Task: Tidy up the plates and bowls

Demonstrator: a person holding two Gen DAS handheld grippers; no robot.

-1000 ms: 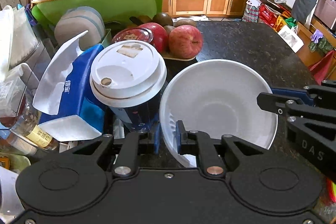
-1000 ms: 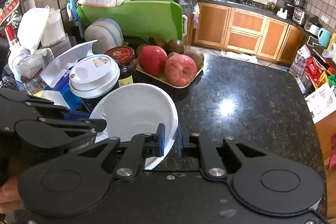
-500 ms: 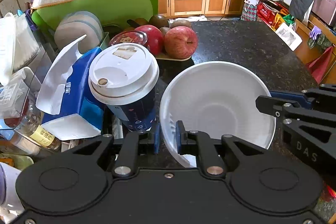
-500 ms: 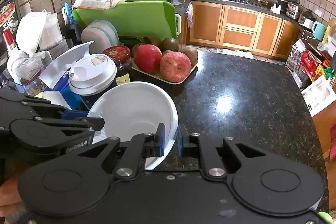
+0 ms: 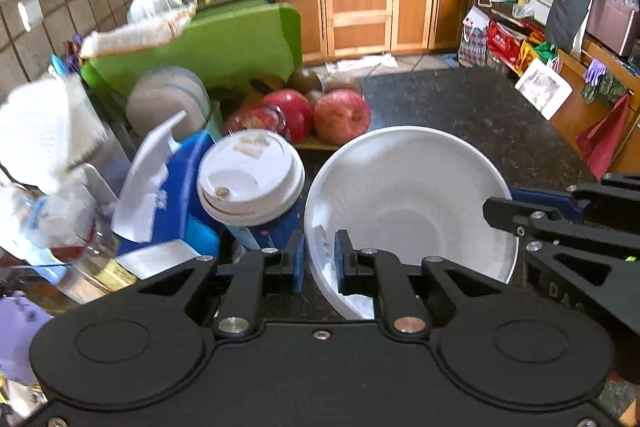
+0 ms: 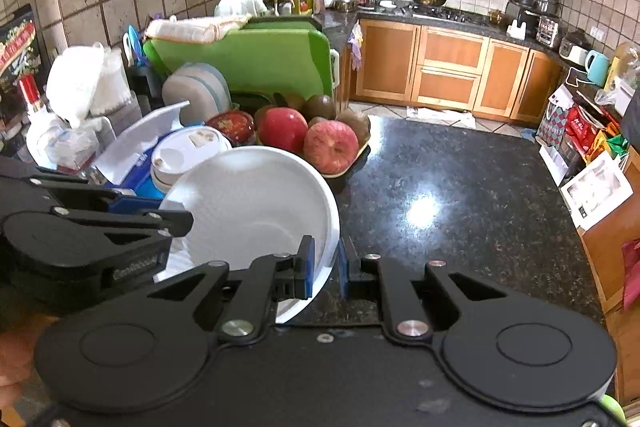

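A white bowl (image 5: pixel 408 199) is held above the dark granite counter by both grippers. My left gripper (image 5: pixel 319 261) is shut on the bowl's near left rim. My right gripper (image 6: pixel 325 269) is shut on the bowl's (image 6: pixel 256 203) right rim. The right gripper also shows at the right edge of the left wrist view (image 5: pixel 560 223), and the left gripper at the left of the right wrist view (image 6: pixel 100 231). The bowl is tilted slightly and looks empty.
A lidded paper cup (image 5: pixel 250 179), a blue tissue box (image 5: pixel 168 187), a red-lidded jar (image 6: pixel 232 125) and a tray of apples and kiwis (image 6: pixel 316 135) crowd the counter's left. A green cutting board (image 6: pixel 248 63) and stacked grey plates (image 6: pixel 198 91) stand behind. Granite counter (image 6: pixel 440 187) lies to the right.
Both grippers have lifted the bowl higher; the cup, apples and counter sit lower and farther in both views. Both grips on the rim are unchanged.
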